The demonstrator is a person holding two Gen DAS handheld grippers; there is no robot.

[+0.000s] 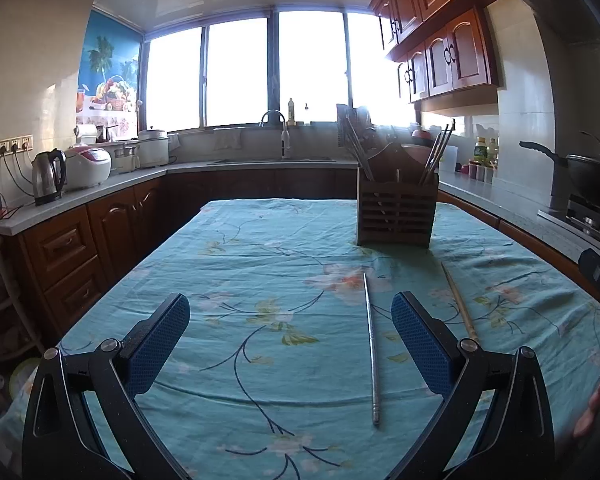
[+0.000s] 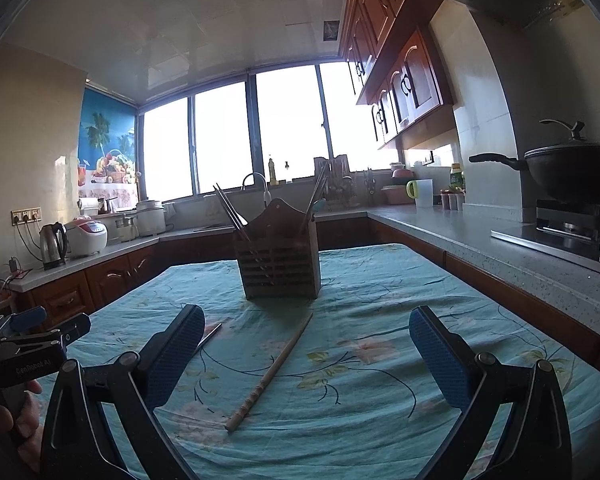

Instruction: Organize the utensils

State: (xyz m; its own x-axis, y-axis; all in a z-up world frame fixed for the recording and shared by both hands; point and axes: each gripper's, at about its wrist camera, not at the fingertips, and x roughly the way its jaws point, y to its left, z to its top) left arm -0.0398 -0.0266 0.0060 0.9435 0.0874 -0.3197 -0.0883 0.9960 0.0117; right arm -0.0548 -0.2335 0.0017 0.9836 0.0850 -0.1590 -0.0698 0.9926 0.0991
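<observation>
Chopsticks loose on floral teal tablecloth (image 1: 260, 248): metal chopstick (image 1: 371, 350) and wooden chopstick (image 2: 270, 374) lie apart, both in front of slatted wooden holder (image 2: 279, 258). Holder stands upright farther back on the cloth, more chopsticks leaning out both sides. Left gripper (image 1: 290, 344) jaws wide apart, empty, above cloth; metal chopstick just inside its right pad. Right gripper (image 2: 306, 354) jaws wide apart, empty, wooden chopstick between its fingers. Left gripper body seen from right view reads "GenRobot AI", partly blurred. Wok (image 2: 572, 170) on stove at right.
</observation>
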